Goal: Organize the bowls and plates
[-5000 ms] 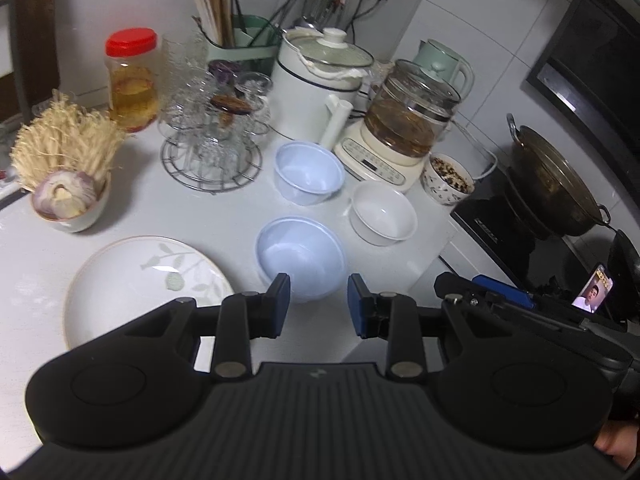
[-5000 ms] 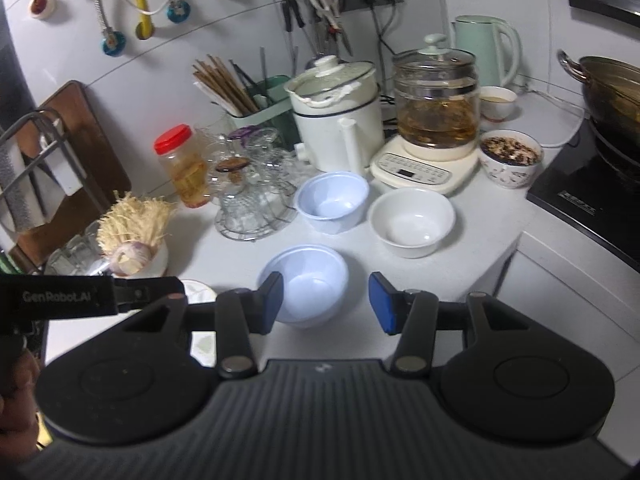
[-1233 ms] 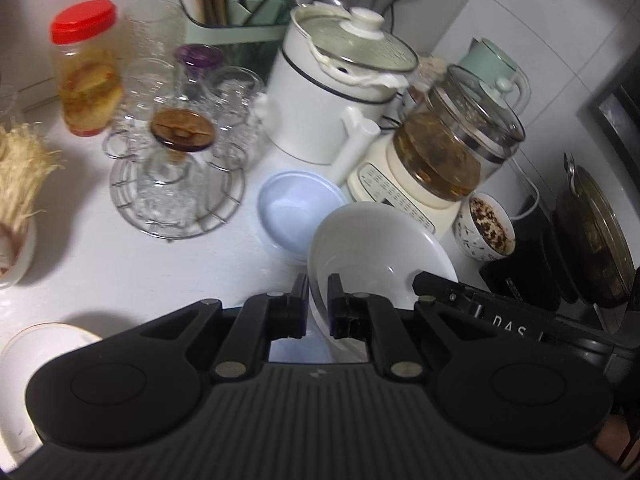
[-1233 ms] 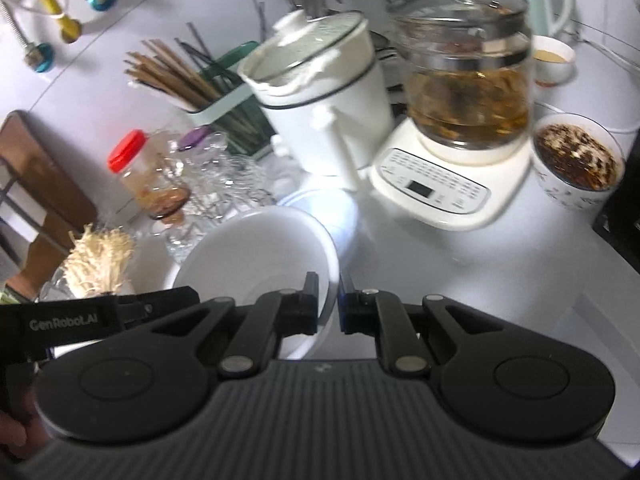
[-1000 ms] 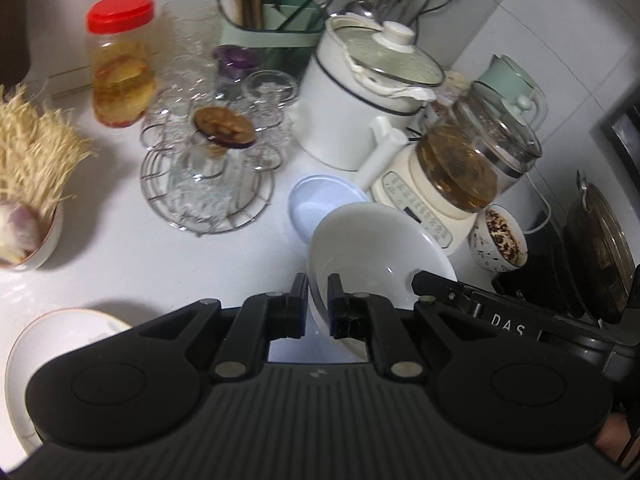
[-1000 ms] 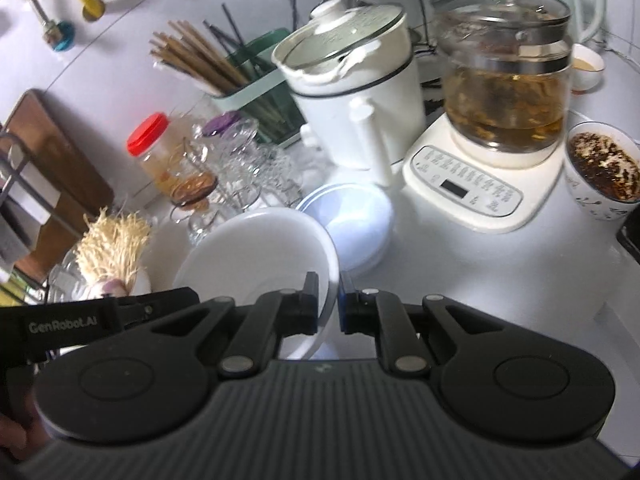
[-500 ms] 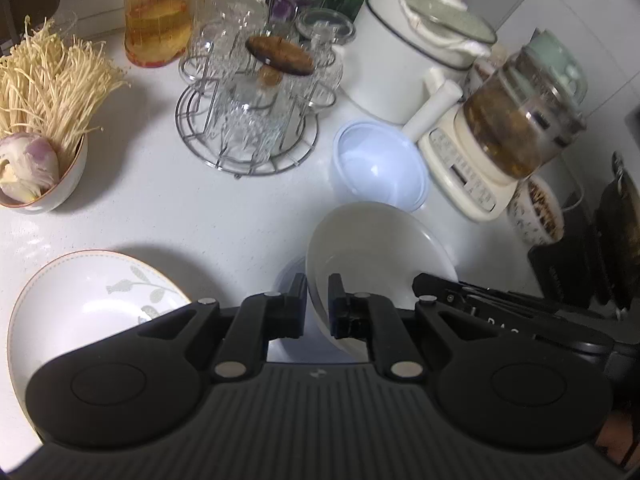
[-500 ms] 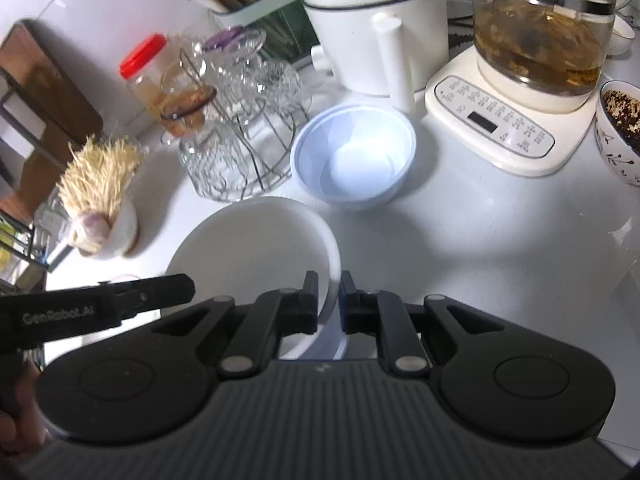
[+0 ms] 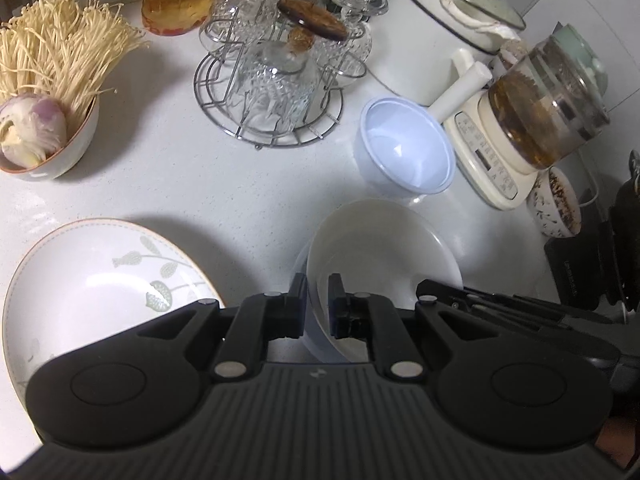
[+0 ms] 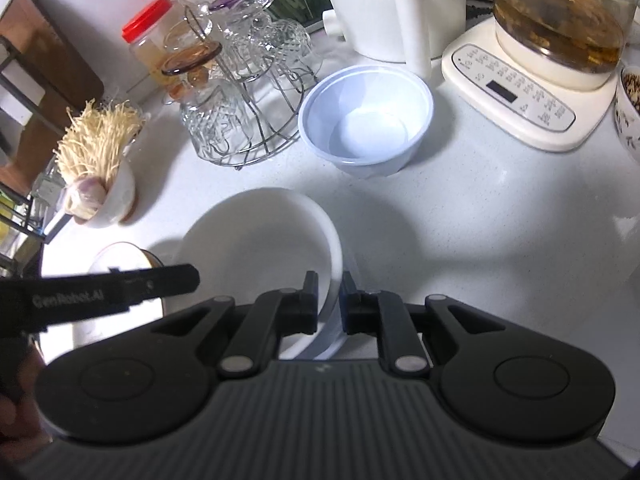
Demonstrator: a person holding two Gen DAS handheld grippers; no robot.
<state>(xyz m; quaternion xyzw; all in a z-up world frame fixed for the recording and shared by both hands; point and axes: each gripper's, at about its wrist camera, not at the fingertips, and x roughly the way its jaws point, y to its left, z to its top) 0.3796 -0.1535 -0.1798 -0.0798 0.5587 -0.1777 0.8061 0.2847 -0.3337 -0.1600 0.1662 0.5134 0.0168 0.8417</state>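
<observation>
My left gripper (image 9: 317,304) and right gripper (image 10: 330,304) are both shut on opposite rims of a white bowl (image 9: 380,248), also in the right wrist view (image 10: 256,236). The white bowl sits in or just above a pale blue plastic bowl (image 9: 314,344), whose rim shows under it (image 10: 332,336). A second pale blue bowl (image 9: 404,150) (image 10: 366,120) stands farther back on the white counter. A white plate with a leaf pattern (image 9: 88,276) lies to the left, partly hidden in the right wrist view (image 10: 116,260).
A wire rack of glasses (image 9: 272,76) stands behind. A bowl of enoki mushrooms and garlic (image 9: 40,120) is at left. A white pot (image 9: 440,40), a glass kettle on its base (image 9: 532,128) and a patterned bowl (image 9: 556,208) are at right.
Both grippers have carried the white bowl from the right of the counter back toward me and lowered it over the near blue bowl. The plate has come into view at left.
</observation>
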